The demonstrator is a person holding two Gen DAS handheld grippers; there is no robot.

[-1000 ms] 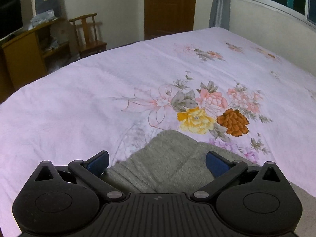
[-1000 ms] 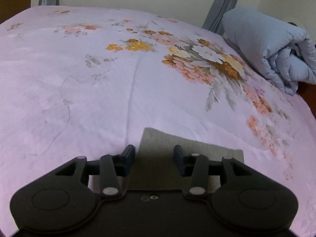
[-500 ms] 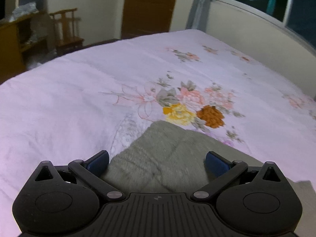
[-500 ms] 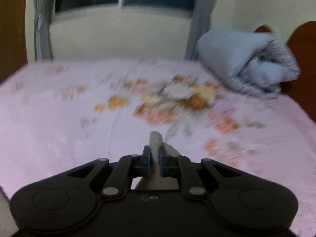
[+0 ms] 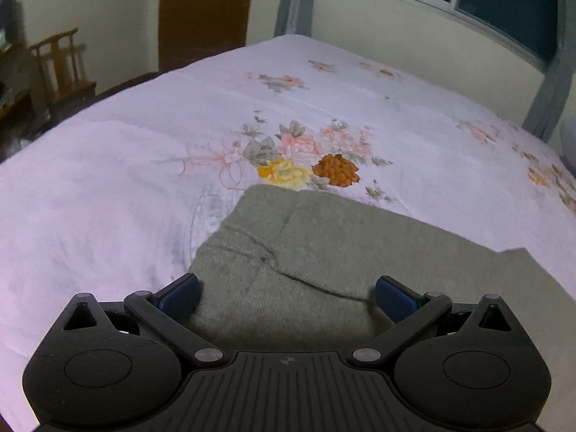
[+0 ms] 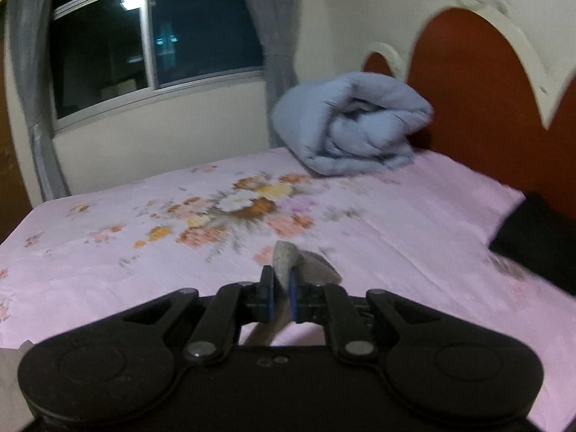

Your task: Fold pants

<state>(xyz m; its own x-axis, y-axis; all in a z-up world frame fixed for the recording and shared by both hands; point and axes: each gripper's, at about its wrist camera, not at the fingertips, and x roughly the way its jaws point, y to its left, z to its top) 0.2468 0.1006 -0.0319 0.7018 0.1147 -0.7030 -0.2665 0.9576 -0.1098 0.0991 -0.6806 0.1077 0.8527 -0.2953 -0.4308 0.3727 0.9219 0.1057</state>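
Right gripper [image 6: 282,297]: jaws clenched on a small bunch of the grey pants [image 5: 324,262], lifted off the bed [image 6: 396,230]. Left gripper [image 5: 286,293]: jaws released, spread wide over the pants lying flat near the bed's front edge. Risks: the thin pinch could slip mid-carry and drop the fold. With the left not pinning, the whole garment may drag or bunch. The frame is blurred, so the grip depth is unclear.

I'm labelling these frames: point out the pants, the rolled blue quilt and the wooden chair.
pants [image 5: 324,252], left wrist view, flat grey middle
rolled blue quilt [image 6: 352,126], right wrist view, its bulging middle
wooden chair [image 5: 61,68], left wrist view, backrest
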